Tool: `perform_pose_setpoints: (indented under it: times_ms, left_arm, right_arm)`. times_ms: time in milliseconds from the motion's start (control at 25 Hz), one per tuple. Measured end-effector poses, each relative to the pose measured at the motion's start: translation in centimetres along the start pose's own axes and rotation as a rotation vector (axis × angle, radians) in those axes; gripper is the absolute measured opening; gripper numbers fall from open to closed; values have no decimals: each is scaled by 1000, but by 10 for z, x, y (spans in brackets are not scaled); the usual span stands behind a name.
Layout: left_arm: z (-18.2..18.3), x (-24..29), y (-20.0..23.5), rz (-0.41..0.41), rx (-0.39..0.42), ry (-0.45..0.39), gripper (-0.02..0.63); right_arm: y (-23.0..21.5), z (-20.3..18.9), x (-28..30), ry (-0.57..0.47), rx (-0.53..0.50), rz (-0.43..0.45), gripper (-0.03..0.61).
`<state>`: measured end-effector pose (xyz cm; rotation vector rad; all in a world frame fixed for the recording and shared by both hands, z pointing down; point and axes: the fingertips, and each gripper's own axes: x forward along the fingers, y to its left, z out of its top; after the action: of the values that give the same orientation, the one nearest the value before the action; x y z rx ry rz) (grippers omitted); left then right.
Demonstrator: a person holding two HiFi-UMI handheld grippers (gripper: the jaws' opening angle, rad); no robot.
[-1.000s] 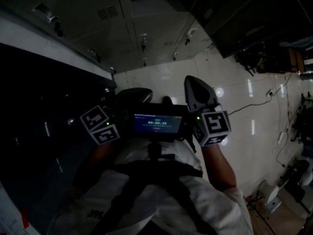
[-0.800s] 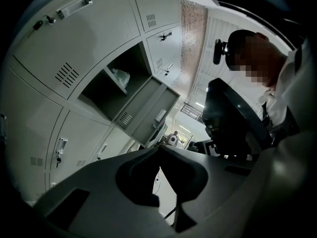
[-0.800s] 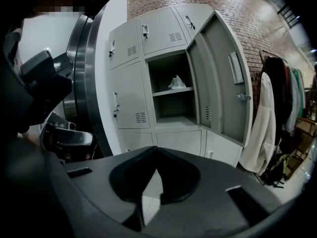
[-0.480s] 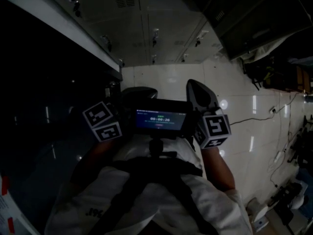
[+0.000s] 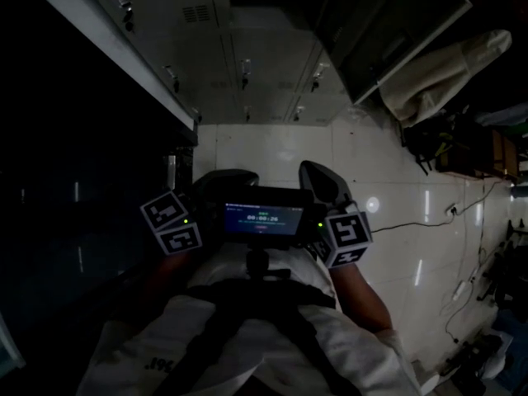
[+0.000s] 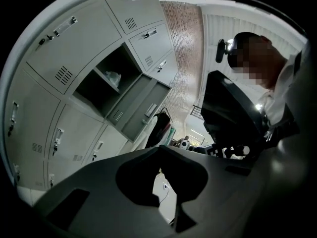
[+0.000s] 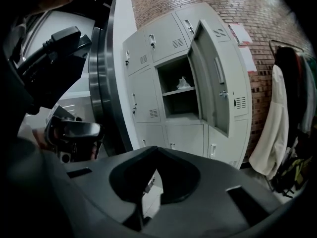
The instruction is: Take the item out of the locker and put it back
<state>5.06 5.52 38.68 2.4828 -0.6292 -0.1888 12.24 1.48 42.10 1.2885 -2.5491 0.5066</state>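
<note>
Item 1. Left claw [image 6: 159,148]: dark grey, two-jaw, hand-held. The jaws are together at the tips with nothing between them. It is raised in front of the person's chest and points towards the lockers.

Item 2. Right claw [image 7: 157,150]: same pattern. The jaws are closed tip to tip and it is empty. In the head view it sits level with the left claw. The two flank a small lit rectangular screen [image 5: 264,219] mounted at the chest.

Item 3. Bank of pale grey metal lockers [image 7: 143,88]: several tiers against a red brick wall [image 7: 233,4]. All compartments are shut but one.

Item 4. Open grey locker door [image 7: 215,86]: swung outward on the right side of its compartment. An inner shelf divides the compartment.

Item 5. Small pale crumpled item [image 7: 183,83]: it lies on that inner shelf, in the upper part of the open compartment. It is well apart from both claws. Its material cannot be made out.

Item 6. Long white garment [image 7: 270,133]: hangs right of the lockers, beside darker clothing.

Item 7. Glossy white tiled floor [image 5: 396,163]: a thin cable trails across it.
</note>
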Motion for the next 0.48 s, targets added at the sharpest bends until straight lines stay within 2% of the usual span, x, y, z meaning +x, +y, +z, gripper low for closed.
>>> perform_pose_setpoints:
  times_ms: [240,480]
  left_arm:
    - [-14,2,-19,17,13,-13,0]
    - [-11,-5,-24,-13,24,-9,0]
  right_arm:
    - [-1,-7,-17,-17,-7,24,0]
    - [10,-6,-25,-39,-2,10,0]
